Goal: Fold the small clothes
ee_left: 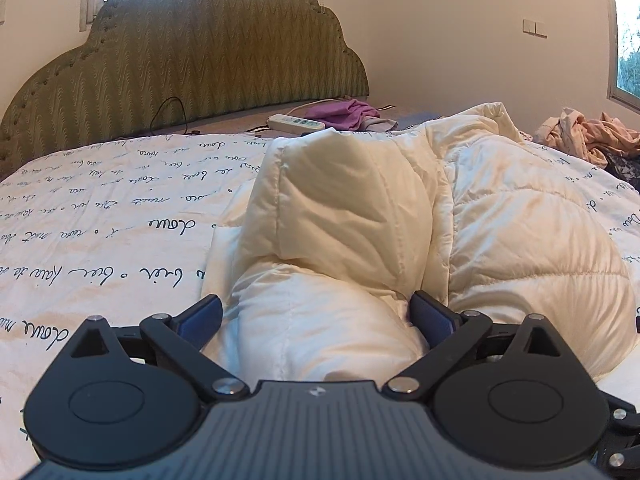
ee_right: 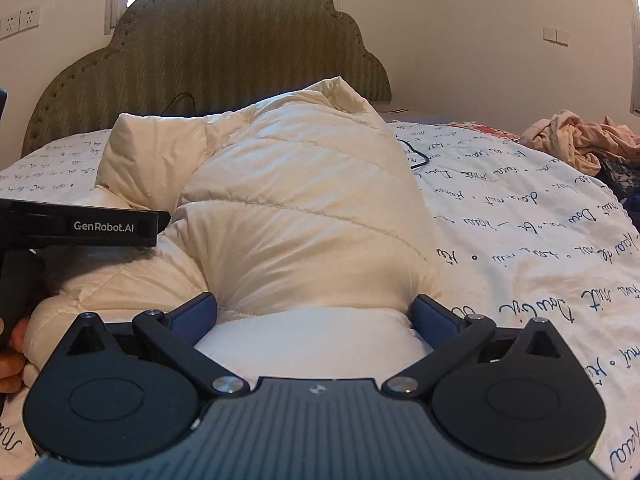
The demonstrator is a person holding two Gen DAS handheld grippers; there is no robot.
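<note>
Left of the left claw (ee_left: pixel 316 316) lies bare bedspread (ee_left: pixel 120 216) with handwriting print; between its blue pads bulges the cream quilted jacket (ee_left: pixel 340 208), puffed up in a mound on the bed. That claw stands spread wide, the padding swelling into the gap at its base, with no sign of a pinch on it. To its right the jacket's body runs on toward the right claw (ee_right: pixel 316 312), which is spread just as wide, a roll of the same jacket (ee_right: pixel 300 208) sitting between its pads, seemingly ungripped. Further right of that claw is bare spread, then a heap of peach clothes (ee_right: pixel 580 140) well apart. Both point forward and somewhat downward at the near hem. My reading: a fold is just being let go or set up; next, each claw would need to close on an edge.
</note>
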